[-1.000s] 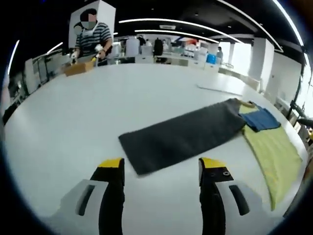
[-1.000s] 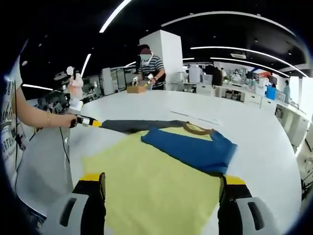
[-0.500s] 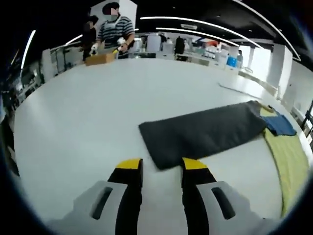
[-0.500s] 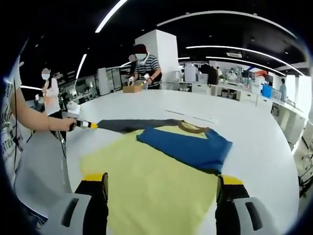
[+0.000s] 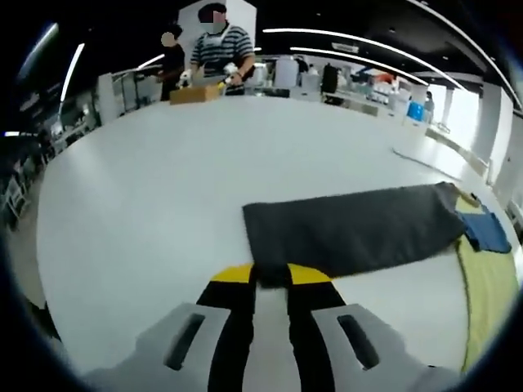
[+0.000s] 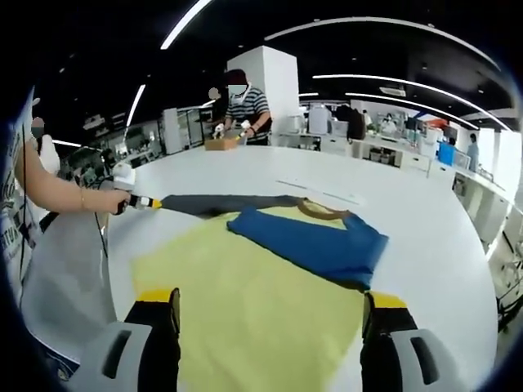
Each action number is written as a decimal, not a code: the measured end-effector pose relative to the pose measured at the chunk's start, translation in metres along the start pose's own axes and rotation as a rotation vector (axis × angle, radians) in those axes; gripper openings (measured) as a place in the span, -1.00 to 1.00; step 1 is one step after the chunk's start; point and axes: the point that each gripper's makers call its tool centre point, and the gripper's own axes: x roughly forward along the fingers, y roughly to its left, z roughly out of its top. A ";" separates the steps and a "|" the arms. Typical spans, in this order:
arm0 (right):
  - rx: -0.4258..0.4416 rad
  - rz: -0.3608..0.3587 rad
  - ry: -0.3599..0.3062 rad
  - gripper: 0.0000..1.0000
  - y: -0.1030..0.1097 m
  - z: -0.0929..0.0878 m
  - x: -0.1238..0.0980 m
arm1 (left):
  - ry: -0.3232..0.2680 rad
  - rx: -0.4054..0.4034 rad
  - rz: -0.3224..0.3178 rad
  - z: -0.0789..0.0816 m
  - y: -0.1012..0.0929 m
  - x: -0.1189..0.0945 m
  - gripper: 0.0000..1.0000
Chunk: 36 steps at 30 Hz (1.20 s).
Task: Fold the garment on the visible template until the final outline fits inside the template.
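A garment lies flat on the white table (image 5: 147, 188): yellow body (image 6: 245, 286), blue sleeve (image 6: 315, 245) folded across it, brown collar (image 6: 323, 211), and a long dark grey sleeve (image 5: 351, 229) stretched out sideways. My left gripper (image 5: 272, 278) is shut on the near corner of that dark grey sleeve's end. In the right gripper view the left gripper (image 6: 143, 202) shows at the sleeve (image 6: 221, 204) tip, held by a person's hand. My right gripper (image 6: 267, 300) hovers open and wide over the yellow body, holding nothing.
A thin pale sheet (image 6: 319, 192) lies on the table beyond the collar. A person in a striped shirt (image 5: 216, 49) works at a cardboard box (image 5: 196, 94) on the far edge. The holder's forearm (image 6: 57, 192) reaches in from the left. The table edge (image 6: 482, 327) runs close on the right.
My left gripper's jaws have gone from wide open to shut on the dark grey sleeve's end as it moved in. The right gripper has stayed open and nearly still.
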 end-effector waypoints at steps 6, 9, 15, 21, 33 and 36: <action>0.003 0.004 0.000 0.83 0.002 -0.002 0.001 | 0.019 -0.061 -0.026 0.002 0.001 0.003 -0.97; 0.002 0.003 -0.002 0.83 0.002 -0.002 0.001 | 0.021 -0.041 -0.043 0.003 0.000 0.003 -0.99; 0.009 0.006 -0.013 0.84 0.004 0.000 0.001 | 0.006 -0.046 -0.070 0.009 0.001 0.001 -1.00; 0.002 0.034 -0.002 0.92 0.012 -0.003 0.000 | 0.007 0.030 -0.087 0.016 0.002 0.001 -1.00; 0.020 0.025 -0.005 0.95 0.015 -0.007 -0.005 | -0.030 -0.015 -0.101 0.032 -0.005 -0.007 -1.00; 0.023 0.024 -0.005 0.95 0.015 -0.008 -0.006 | -0.036 -0.029 -0.128 0.036 -0.012 -0.009 -1.00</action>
